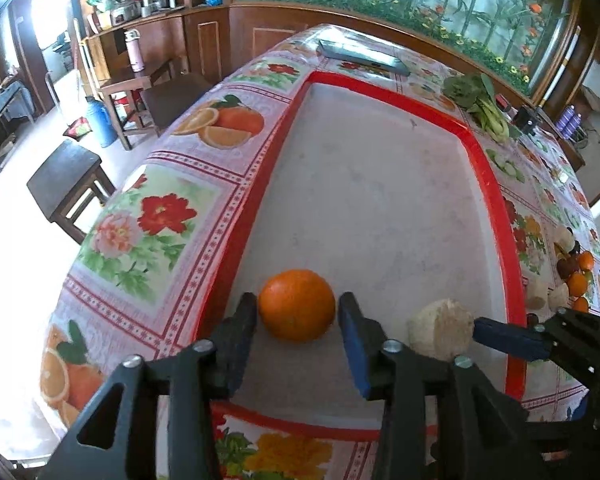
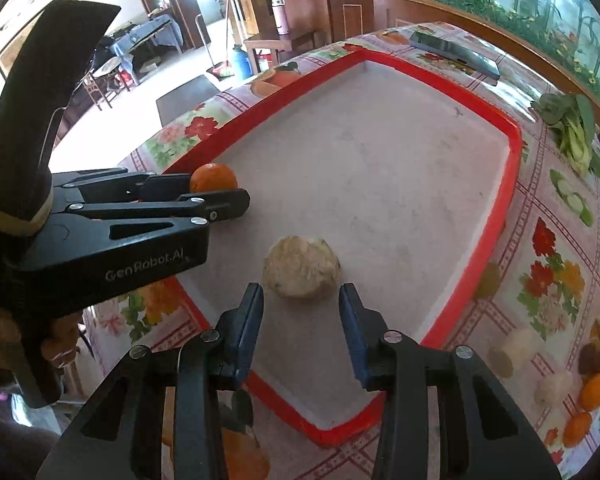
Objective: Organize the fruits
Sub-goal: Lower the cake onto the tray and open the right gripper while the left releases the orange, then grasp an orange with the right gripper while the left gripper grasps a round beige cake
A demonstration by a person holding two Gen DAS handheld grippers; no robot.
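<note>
An orange (image 1: 297, 305) rests on the white floor of a red-rimmed tray (image 1: 485, 168), near its left rim. My left gripper (image 1: 298, 310) is open with its jaws on either side of the orange, a small gap on each side. A pale beige round fruit (image 1: 441, 334) lies in the tray to the orange's right. In the right wrist view the beige fruit (image 2: 302, 268) sits just ahead of my open right gripper (image 2: 301, 298). The left gripper (image 2: 236, 200) and the orange (image 2: 213, 177) show there at left.
A pile of oranges, dark fruits and pale fruits (image 1: 572, 272) lies on the floral tablecloth right of the tray, also in the right wrist view (image 2: 580, 384). Leafy greens (image 1: 482, 106) and a dark flat device (image 1: 362, 58) lie beyond the tray. Stools and chairs stand left.
</note>
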